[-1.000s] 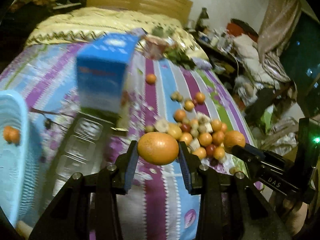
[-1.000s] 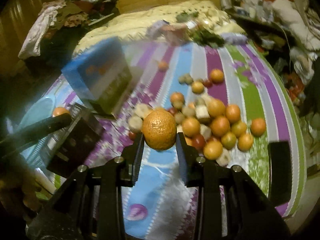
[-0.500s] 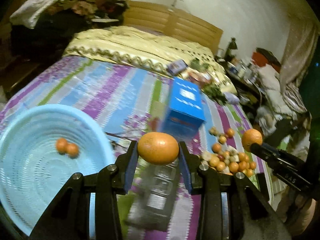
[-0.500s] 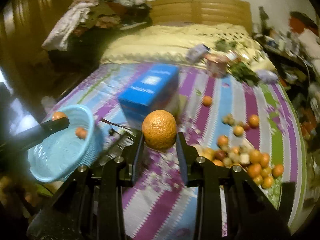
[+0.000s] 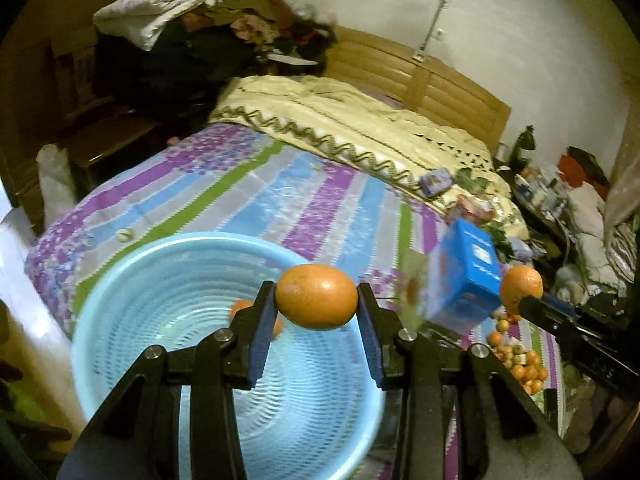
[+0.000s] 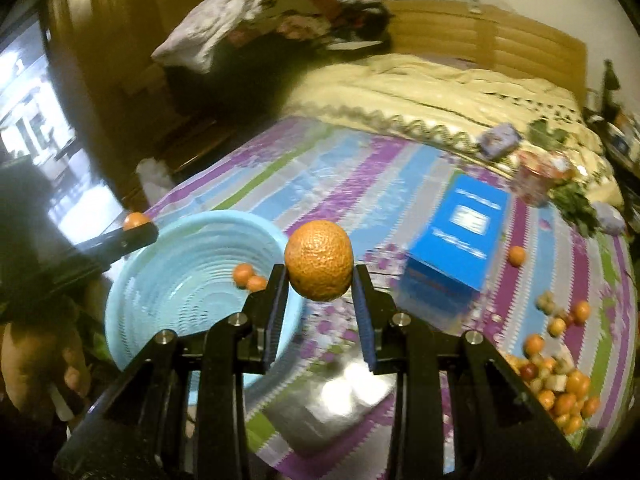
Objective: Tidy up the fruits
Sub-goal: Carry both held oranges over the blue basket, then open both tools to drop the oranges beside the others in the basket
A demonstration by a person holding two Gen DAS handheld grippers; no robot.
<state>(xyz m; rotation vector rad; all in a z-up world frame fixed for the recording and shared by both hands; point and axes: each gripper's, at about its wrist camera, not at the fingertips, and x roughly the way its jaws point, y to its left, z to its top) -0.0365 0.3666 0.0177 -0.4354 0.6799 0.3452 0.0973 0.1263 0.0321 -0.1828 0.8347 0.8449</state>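
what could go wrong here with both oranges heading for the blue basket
1. Each orange is pinched only at its sides: the left tool holds a smooth orange and the right tool a bumpy orange, so either might slip out early.
2. The right tool is beside the basket's rim, not over it; released here, its orange would likely land on the bedsheet.
3. Both tools converging on one basket might collide.

Striped purple, blue and green sheet is covering the bed, cream quilt bunching by the wooden headboard. Clothes pile is sitting on dark furniture at left. White wall is glowing under dim warm light.
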